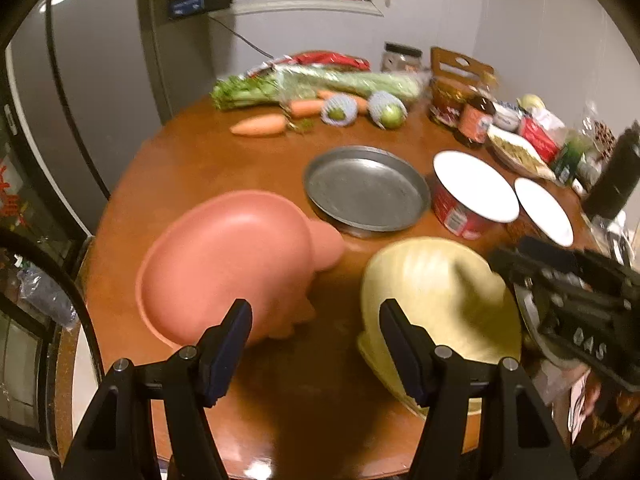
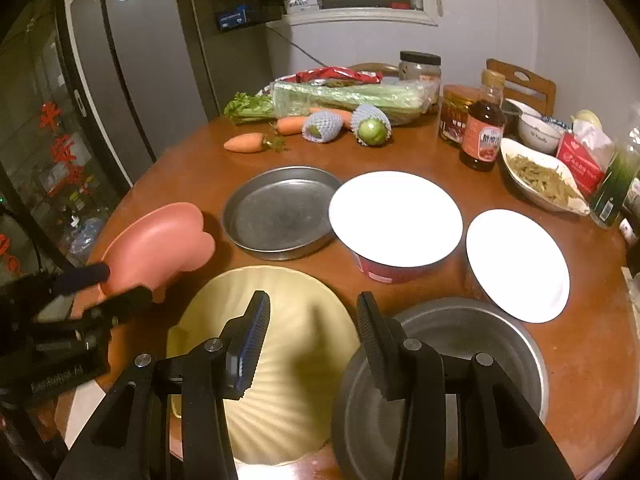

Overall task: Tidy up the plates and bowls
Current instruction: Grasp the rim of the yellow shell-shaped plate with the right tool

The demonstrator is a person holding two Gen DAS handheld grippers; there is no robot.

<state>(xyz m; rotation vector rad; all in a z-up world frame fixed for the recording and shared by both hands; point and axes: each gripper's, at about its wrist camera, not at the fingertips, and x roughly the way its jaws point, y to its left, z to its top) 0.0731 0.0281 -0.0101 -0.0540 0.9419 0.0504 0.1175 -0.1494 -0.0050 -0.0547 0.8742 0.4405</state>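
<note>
Six dishes wait on the table (image 2: 400, 152): a pink dish (image 1: 224, 256), a yellow plate (image 2: 280, 360), a steel pan (image 2: 280, 212), a steel pot (image 2: 460, 344) and two white-lidded bowls (image 2: 396, 216).

The pink dish lies ahead and left of the left jaws (image 1: 316, 352), the yellow plate ahead and to their right. Those jaws stand about half open and hold nothing. The right jaws (image 2: 312, 344) hang over the seam between yellow plate and steel pot, parted more narrowly, also empty.

Both plates look rigid and smooth, likely melamine or glazed ware: light enough, but slippery, so the raised rim seems the best place to pinch. The steel pan should be stiff and heavier, its upright wall a fair hold.

Beyond, the polished brown table carries carrots (image 2: 244, 142), celery (image 2: 344, 96), netted fruit (image 2: 372, 128), a sauce bottle (image 2: 480, 132) and jars. A grey fridge (image 2: 140, 60) stands behind.
</note>
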